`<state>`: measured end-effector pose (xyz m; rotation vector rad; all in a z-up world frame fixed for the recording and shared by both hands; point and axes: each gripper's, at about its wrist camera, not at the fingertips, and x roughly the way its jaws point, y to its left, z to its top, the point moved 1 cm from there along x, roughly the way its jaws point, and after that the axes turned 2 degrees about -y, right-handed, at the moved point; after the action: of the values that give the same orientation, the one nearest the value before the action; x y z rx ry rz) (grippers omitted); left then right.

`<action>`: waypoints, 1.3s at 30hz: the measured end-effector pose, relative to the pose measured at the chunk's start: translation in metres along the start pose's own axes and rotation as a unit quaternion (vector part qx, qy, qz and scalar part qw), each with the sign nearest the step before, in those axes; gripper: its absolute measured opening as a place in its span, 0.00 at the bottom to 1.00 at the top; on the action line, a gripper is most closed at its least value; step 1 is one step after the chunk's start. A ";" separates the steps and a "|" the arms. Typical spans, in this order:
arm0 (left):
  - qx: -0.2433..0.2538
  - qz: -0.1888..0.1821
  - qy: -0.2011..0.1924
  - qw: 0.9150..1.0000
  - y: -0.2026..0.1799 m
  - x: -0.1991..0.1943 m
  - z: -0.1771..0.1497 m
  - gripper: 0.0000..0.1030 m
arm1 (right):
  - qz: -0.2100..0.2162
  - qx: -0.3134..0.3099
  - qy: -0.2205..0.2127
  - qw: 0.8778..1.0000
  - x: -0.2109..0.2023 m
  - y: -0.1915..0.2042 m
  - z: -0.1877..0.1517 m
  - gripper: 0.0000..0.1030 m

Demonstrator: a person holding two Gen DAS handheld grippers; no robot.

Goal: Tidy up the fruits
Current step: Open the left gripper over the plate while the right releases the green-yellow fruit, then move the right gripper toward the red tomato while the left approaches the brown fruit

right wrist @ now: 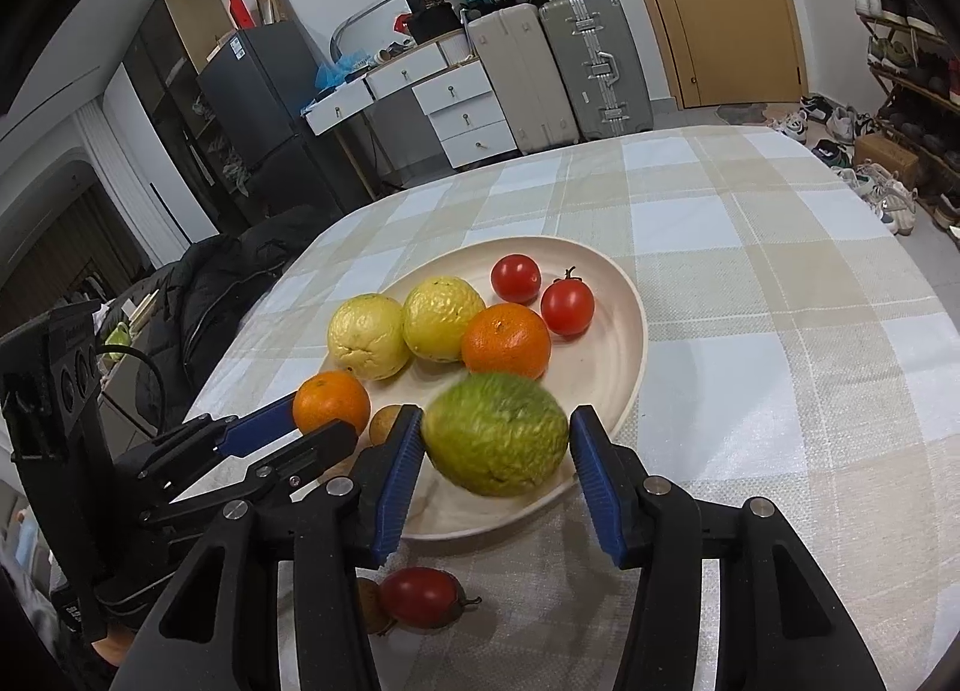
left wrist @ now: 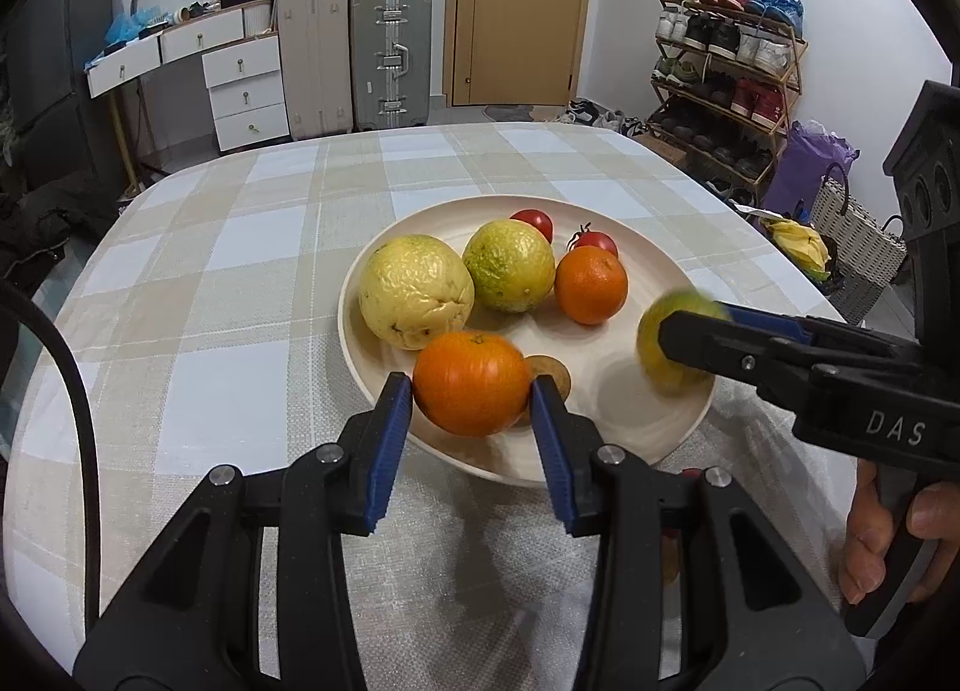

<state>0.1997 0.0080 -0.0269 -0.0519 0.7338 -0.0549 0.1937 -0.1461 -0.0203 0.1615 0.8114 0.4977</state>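
Left claw (left wrist: 471,391) angled down, pinching an orange (left wrist: 471,382) at lower centre; right claw (right wrist: 495,439) loose around a blurred green fruit (right wrist: 495,442); checked table (left wrist: 240,247), suitcases (left wrist: 390,55) behind.

A lived-in home: suitcases (left wrist: 354,61) and drawers (left wrist: 243,85) at upper left, a shoe rack (left wrist: 729,73) at right, a checked tablecloth (left wrist: 240,271).

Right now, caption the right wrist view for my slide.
Right tongs straddle a green citrus over the plate; left tongs hold an orange.
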 end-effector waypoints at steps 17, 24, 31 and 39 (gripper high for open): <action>-0.021 0.003 -0.031 0.999 0.011 -0.052 -0.020 0.87 | -0.044 -0.043 -0.022 0.998 -0.038 0.007 -0.018 1.00; -0.027 0.009 -0.043 0.999 0.012 -0.085 -0.036 0.99 | -0.032 -0.046 -0.019 0.998 -0.057 0.009 -0.028 1.00; -0.011 0.005 -0.045 0.999 0.006 -0.105 -0.048 0.99 | -0.024 -0.047 -0.018 0.998 -0.068 0.005 -0.038 1.00; 0.004 0.010 -0.046 0.999 -0.001 -0.110 -0.051 0.99 | -0.034 -0.063 -0.003 0.997 -0.062 0.004 -0.043 1.00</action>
<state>0.0836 0.0132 0.0088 -0.0398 0.6416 -0.0350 0.1247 -0.1745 -0.0073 0.0186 0.7756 0.4825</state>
